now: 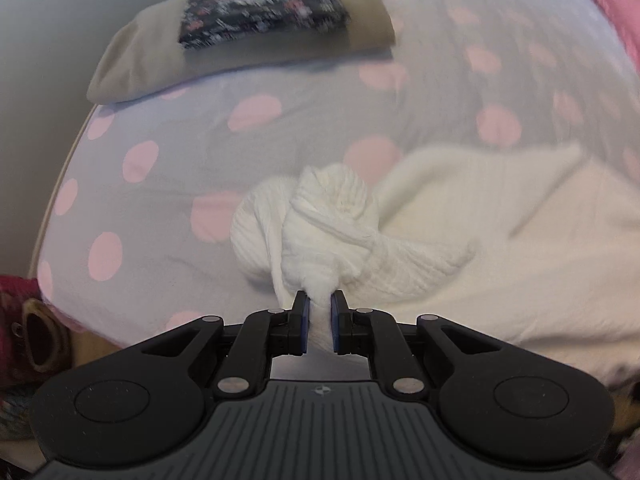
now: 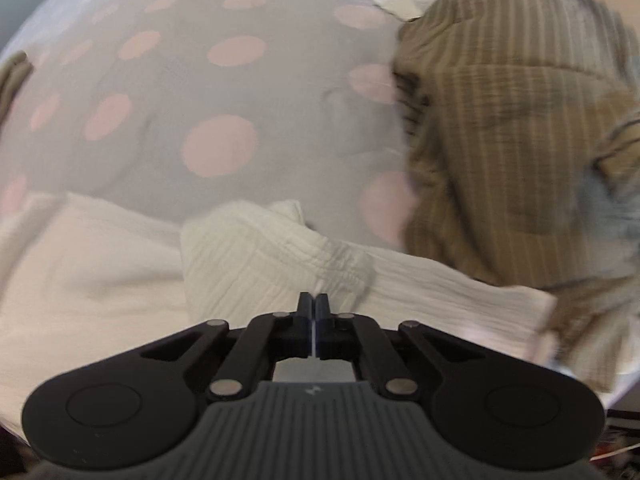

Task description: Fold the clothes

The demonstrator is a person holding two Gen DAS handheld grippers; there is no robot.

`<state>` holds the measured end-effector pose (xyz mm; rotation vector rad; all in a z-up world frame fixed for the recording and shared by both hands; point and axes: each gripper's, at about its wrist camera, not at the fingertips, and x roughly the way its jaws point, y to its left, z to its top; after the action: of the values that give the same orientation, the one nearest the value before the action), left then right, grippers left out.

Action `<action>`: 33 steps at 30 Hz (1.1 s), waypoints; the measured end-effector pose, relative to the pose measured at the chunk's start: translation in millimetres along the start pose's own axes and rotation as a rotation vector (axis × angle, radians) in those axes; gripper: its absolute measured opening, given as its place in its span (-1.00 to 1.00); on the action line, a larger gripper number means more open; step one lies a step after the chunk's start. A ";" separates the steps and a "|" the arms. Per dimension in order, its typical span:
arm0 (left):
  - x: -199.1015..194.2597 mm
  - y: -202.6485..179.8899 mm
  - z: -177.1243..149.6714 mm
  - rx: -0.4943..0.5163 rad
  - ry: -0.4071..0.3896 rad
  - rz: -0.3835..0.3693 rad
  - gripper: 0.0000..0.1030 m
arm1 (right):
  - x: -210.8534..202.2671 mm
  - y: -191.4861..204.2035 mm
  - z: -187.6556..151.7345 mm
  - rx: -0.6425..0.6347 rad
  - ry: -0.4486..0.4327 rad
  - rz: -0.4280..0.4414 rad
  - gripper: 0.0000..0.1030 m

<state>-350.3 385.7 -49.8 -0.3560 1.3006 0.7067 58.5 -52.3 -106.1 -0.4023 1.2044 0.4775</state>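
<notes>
White garment (image 1: 320, 232) bunches in the clamped left gripper (image 1: 319, 312); right gripper (image 2: 313, 312) closed, contents hidden.

white crinkly garment (image 1: 500, 240) spread out on the polka-dot bedsheet (image 1: 200, 152), one end bunched into a twisted wad, brown striped shirt (image 2: 512, 140) rumpled on the sheet just beside it, folded floral piece (image 1: 260, 4) stacked on a folded beige one (image 1: 136, 60) further up the sheet
</notes>
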 end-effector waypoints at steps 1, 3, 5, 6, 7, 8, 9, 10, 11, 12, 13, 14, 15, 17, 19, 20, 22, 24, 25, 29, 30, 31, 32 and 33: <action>3.5 -5.4 -1.3 0.037 0.028 0.012 -0.83 | -6.2 -7.6 -3.8 -0.009 0.009 -0.040 -0.98; 9.9 -15.5 -4.3 0.107 0.076 0.035 -0.83 | -15.6 -27.7 -10.5 -0.001 0.043 -0.093 -0.98; 16.8 -23.1 -5.7 0.159 0.121 0.043 -0.83 | -19.2 -50.8 -18.4 0.028 0.093 -0.118 -0.98; 20.2 -25.7 -5.6 0.175 0.144 0.045 -0.82 | -18.4 -58.3 -22.1 0.039 0.121 -0.121 -0.97; 23.6 -27.4 -4.8 0.184 0.166 0.045 -0.80 | -17.6 -65.8 -25.8 0.050 0.148 -0.124 -0.97; 25.6 -28.2 -3.7 0.187 0.179 0.044 -0.79 | -16.8 -72.7 -29.4 0.060 0.172 -0.125 -0.96; 25.1 -27.7 -1.9 0.184 0.178 0.039 -0.77 | -16.8 -77.2 -32.7 0.071 0.183 -0.114 -0.96; 23.3 -28.2 1.1 0.187 0.162 0.028 -0.77 | -18.4 -81.5 -35.3 0.090 0.180 -0.094 -0.94; 21.2 -30.1 5.3 0.196 0.133 0.013 -0.75 | -21.7 -84.9 -36.7 0.106 0.169 -0.077 -0.88; 19.1 -32.0 9.6 0.205 0.104 -0.001 -0.72 | -27.2 -86.2 -37.3 0.111 0.142 -0.064 -0.87; 17.0 -34.0 13.8 0.214 0.075 -0.015 -0.70 | -32.8 -87.5 -37.8 0.115 0.115 -0.050 -0.87; 15.0 -35.9 18.0 0.223 0.046 -0.030 -0.69 | -38.3 -87.3 -37.3 0.111 0.086 -0.034 -0.87; 12.9 -37.8 22.3 0.231 0.016 -0.044 -0.69 | -43.8 -82.7 -33.8 0.083 0.052 -0.012 -0.87; 8.7 -41.7 30.7 0.249 -0.042 -0.073 -0.69 | -54.2 -73.2 -26.7 0.027 -0.013 0.030 -0.78; 4.6 -45.6 39.2 0.266 -0.100 -0.101 -0.67 | -56.0 -56.8 -15.5 -0.032 -0.067 0.081 -0.49; 2.5 -47.5 43.4 0.275 -0.130 -0.116 -0.65 | -55.5 -50.2 -11.5 -0.066 -0.088 0.119 -0.23; -1.6 -51.4 51.9 0.292 -0.188 -0.144 -0.53 | -48.0 -35.2 -2.6 -0.134 -0.107 0.139 -0.18; -5.8 -55.3 60.3 0.309 -0.247 -0.173 -0.32 | -40.0 -20.7 6.3 -0.200 -0.126 0.156 -0.18; -7.9 -57.2 64.5 0.318 -0.276 -0.187 -0.10 | -33.6 -15.7 10.5 -0.217 -0.134 0.157 -0.18; 29.4 -72.4 80.2 0.391 -0.247 -0.177 -0.07 | -2.6 -5.9 28.3 -0.206 -0.135 0.157 -0.19; 40.5 -76.4 84.1 0.411 -0.234 -0.172 -0.06 | 5.2 -4.0 32.0 -0.199 -0.133 0.161 -0.19; 51.3 -79.7 87.0 0.428 -0.220 -0.165 -0.06 | 13.2 -1.5 35.5 -0.199 -0.130 0.168 -0.19; 61.4 -81.2 88.7 0.435 -0.205 -0.160 -0.06 | 20.7 0.9 38.4 -0.200 -0.126 0.175 -0.19; 71.0 -81.1 90.3 0.431 -0.185 -0.161 -0.06 | 27.5 3.3 39.9 -0.212 -0.117 0.183 -0.19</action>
<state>-222.5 400.0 -106.5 -0.0411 1.1954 0.3024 95.8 -24.4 -120.0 -0.4401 1.0849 0.7811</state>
